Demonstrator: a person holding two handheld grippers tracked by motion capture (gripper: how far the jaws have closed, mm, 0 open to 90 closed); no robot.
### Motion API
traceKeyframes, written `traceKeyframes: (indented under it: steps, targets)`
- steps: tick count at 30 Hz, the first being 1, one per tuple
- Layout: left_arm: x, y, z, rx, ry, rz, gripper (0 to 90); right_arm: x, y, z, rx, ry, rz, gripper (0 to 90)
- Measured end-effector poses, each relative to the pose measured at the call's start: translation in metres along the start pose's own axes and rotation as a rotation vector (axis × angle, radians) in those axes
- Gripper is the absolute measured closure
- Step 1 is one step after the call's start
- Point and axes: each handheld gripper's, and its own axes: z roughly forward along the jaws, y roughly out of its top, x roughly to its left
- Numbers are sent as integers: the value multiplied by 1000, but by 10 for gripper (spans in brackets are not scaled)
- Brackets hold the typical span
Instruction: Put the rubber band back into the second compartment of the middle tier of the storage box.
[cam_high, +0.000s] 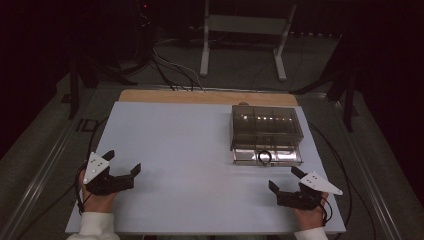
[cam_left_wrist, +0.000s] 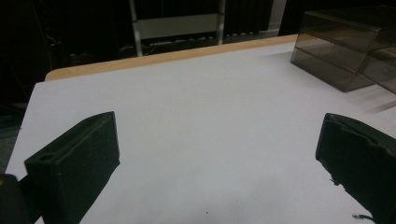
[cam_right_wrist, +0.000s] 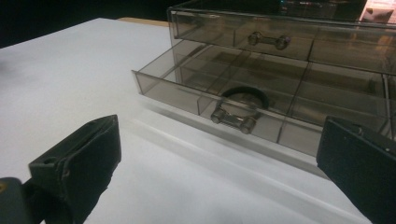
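- Two hand-held grippers lie low on the white tabletop (cam_high: 190, 150) in the high view, near its front edge: the left gripper (cam_high: 122, 163) at the left corner, the right gripper (cam_high: 285, 179) at the right, well apart from each other
- Each hand comes in from the bottom edge in a white sleeve, wrapped round the gripper's black body from behind, grey three-cornered plate on top; both sets of jaws point away from the person and stand spread wide with nothing between them
- The smoky transparent plastic drawer box (cam_high: 265, 125) sits on the right half of the table, just ahead of the right gripper; its bottom drawer (cam_high: 267, 156) is pulled out toward the person, and a black ring (cam_high: 264, 157) lies inside it
- From the left gripper view, the two black jaws rise at the far left and far right, wide apart over bare white surface, and the drawer box (cam_left_wrist: 345, 51) stands off at the upper right
- From the right gripper view, the jaws are likewise far apart and empty, aimed at the open drawer (cam_right_wrist: 219, 100); the black ring (cam_right_wrist: 245, 95) rests behind its metal bar handle (cam_right_wrist: 232, 120), apart from both jaws
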Motion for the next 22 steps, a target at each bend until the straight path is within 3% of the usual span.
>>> traceKeyframes:
  steps: [10, 22]
  targets:
    - [-1, -11, -6, -14, 7, 19, 4, -3, 0, -1, -3, -8, 1, 4]
    - [-9, -12, -1, 3, 3, 34, 4, -3, -1, -2, 12, -20, 8, 5]
